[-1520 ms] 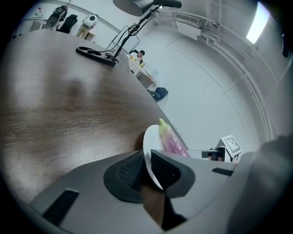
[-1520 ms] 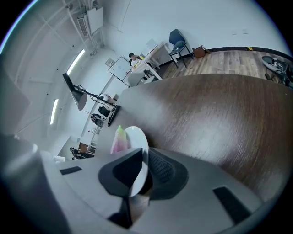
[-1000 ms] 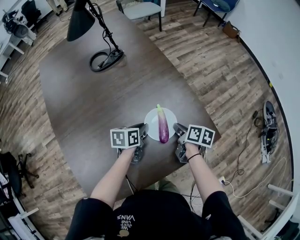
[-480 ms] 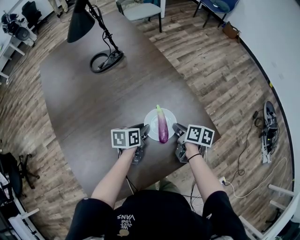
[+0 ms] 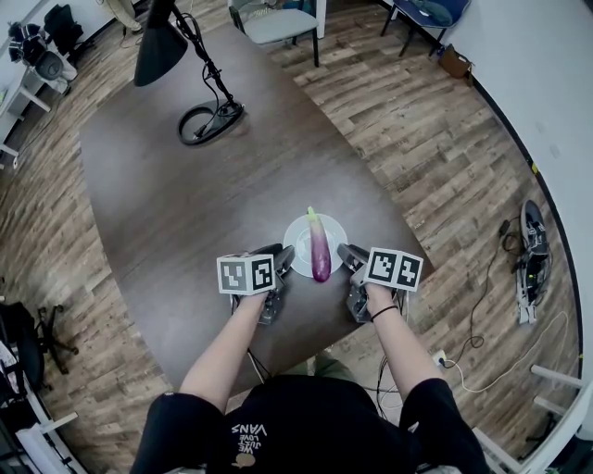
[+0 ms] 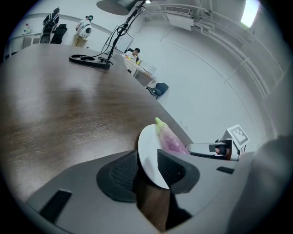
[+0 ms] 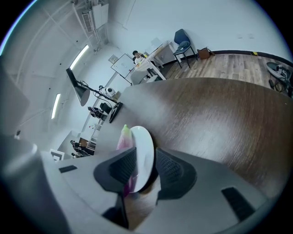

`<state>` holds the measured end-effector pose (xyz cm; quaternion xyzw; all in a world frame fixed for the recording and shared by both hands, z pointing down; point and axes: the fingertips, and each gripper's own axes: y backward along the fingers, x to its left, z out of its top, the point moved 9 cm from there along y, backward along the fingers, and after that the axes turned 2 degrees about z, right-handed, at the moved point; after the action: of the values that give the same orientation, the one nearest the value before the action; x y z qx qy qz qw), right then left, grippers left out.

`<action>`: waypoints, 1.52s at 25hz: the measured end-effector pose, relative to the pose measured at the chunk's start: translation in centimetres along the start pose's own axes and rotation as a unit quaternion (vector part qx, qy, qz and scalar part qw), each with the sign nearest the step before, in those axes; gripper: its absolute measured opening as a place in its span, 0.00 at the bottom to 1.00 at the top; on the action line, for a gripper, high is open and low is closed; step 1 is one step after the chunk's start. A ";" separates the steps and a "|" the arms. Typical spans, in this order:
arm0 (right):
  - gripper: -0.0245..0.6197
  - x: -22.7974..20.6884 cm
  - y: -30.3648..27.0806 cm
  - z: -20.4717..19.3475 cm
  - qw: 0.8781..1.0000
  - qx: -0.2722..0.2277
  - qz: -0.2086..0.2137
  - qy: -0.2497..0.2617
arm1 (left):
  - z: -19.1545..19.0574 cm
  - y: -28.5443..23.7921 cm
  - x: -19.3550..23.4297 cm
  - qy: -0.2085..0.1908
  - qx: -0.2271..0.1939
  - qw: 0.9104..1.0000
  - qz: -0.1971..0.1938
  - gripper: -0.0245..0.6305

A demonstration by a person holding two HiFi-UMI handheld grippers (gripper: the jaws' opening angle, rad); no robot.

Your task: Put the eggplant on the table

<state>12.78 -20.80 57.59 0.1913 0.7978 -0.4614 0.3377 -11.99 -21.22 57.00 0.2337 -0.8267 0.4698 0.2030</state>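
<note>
A purple eggplant (image 5: 321,250) with a green tip lies on a small white plate (image 5: 298,236) near the front edge of the dark table (image 5: 185,204). My left gripper (image 5: 283,255) sits at the plate's left rim and my right gripper (image 5: 348,255) at its right rim. In the left gripper view the plate's rim (image 6: 149,155) stands between the jaws of the left gripper (image 6: 147,167), with the eggplant (image 6: 173,142) beyond. The right gripper (image 7: 145,167) likewise straddles the plate's rim (image 7: 144,148) beside the eggplant (image 7: 124,136). Both sets of jaws have just been opening and stand open around the rim.
A black desk lamp (image 5: 162,46) with a ring base (image 5: 209,118) stands at the table's far end. A chair (image 5: 278,17) is behind the table. Cables and a device (image 5: 530,259) lie on the wooden floor at the right.
Hands, plate and eggplant keep their places. Any widening of the jaws is too small to make out in the head view.
</note>
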 end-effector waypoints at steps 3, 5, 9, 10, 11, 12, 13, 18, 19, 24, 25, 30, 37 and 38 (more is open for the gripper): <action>0.23 0.5 0.5 0.1 1.000 -0.004 0.009 0.016 | 0.2 0.7 -0.5 -0.014 -0.018 1.000 0.001 0.23; 0.23 1.0 1.0 0.1 0.999 -0.009 0.010 0.038 | 0.3 1.2 -1.0 -0.029 -0.035 0.999 0.005 0.22; 0.23 2.1 2.1 -0.1 0.997 -0.022 0.014 0.076 | 0.1 2.1 -2.2 -0.040 -0.058 0.998 0.006 0.22; 0.23 2.4 2.3 -0.2 0.996 -0.023 0.017 0.083 | 0.1 2.4 -2.4 -0.041 -0.063 0.997 0.006 0.22; 0.23 2.7 2.6 -0.3 0.995 -0.025 0.020 0.090 | 0.0 2.7 -2.7 -0.044 -0.069 0.997 0.007 0.22; 0.21 2.9 2.9 -0.3 0.995 -0.027 0.022 0.097 | 0.0 2.9 -3.0 -0.048 -0.075 0.996 0.007 0.22; 0.19 3.1 3.2 -0.4 0.994 -0.032 0.022 0.105 | 0.0 3.2 -3.3 -0.053 -0.081 0.995 0.007 0.22; 0.12 4.2 5.1 -0.8 0.988 -0.059 0.022 0.139 | -0.8 5.0 -4.7 -0.071 -0.115 0.991 0.005 0.17; 0.11 4.4 5.6 -1.0 0.986 -0.065 0.020 0.149 | -1.0 5.4 -5.0 -0.075 -0.122 0.990 0.005 0.15; 0.09 5.1 7.7 -1.7 0.979 -0.087 0.020 0.182 | -1.8 7.1 -6.7 -0.095 -0.153 0.984 0.009 0.09; 0.09 5.2 8.1 -1.9 0.978 -0.090 0.023 0.186 | -2.0 7.5 -7.0 -0.098 -0.158 0.983 0.010 0.09; 0.08 6.2 9.7 -2.7 0.968 -0.104 0.028 0.225 | -3.1 9.1 -8.4 -0.115 -0.185 0.976 0.009 0.07; 0.07 7.0 11.4 -4.0 0.953 -0.115 0.025 0.279 | -4.7 10.5 -10.0 -0.147 -0.216 0.965 0.014 0.06; 0.07 7.1 11.7 -4.2 0.952 -0.117 0.029 0.280 | -5.0 10.6 -10.2 -0.147 -0.219 0.965 0.012 0.05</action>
<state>13.49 -11.38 46.87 0.2949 0.9027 -0.2833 0.1338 -9.32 -10.12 46.44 0.2402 -0.9328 0.2404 0.1198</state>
